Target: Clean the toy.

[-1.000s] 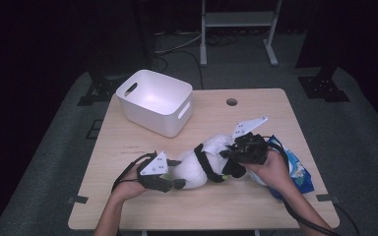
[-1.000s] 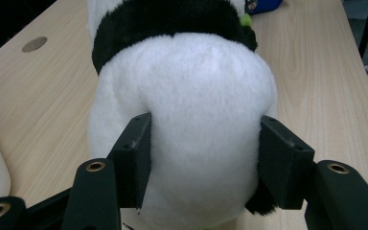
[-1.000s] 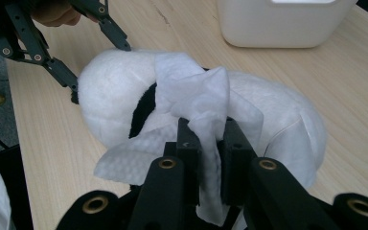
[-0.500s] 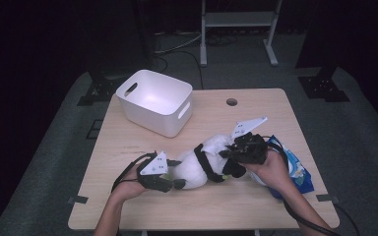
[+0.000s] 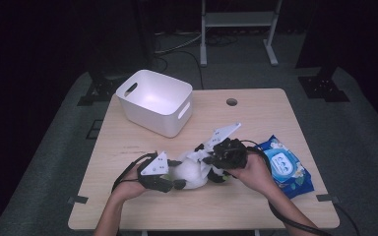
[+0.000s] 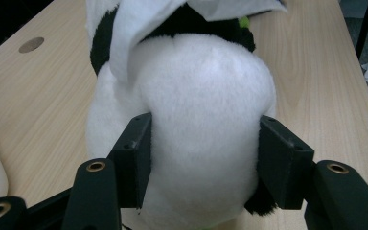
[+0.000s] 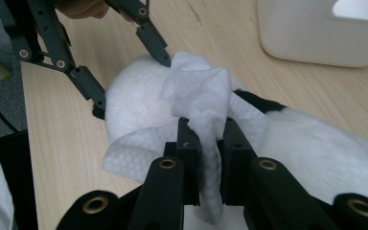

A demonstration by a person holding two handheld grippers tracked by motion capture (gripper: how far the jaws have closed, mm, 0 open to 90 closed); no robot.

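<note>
A white and black plush toy (image 5: 191, 172) lies on the wooden table (image 5: 256, 118) near its front edge. My left gripper (image 5: 176, 181) is shut on the toy's round white body (image 6: 206, 105), one pad pressing into each side. My right gripper (image 5: 207, 160) is shut on a crumpled white wipe (image 7: 202, 91). The wipe rests on the plush toy (image 7: 134, 103), close to my left gripper (image 7: 132, 79). In the left gripper view the wipe (image 6: 139, 24) drapes over the toy's far, black-marked part.
A white plastic bin (image 5: 155, 101) with handle slots stands at the back left of the table. A blue pack of wipes (image 5: 283, 164) lies to the right of my right hand. A round cable hole (image 5: 232, 102) sits near the far edge.
My right gripper has slid to the left over the plush toy with the wipe in it, closer to my left gripper. The left gripper has kept still on the toy.
</note>
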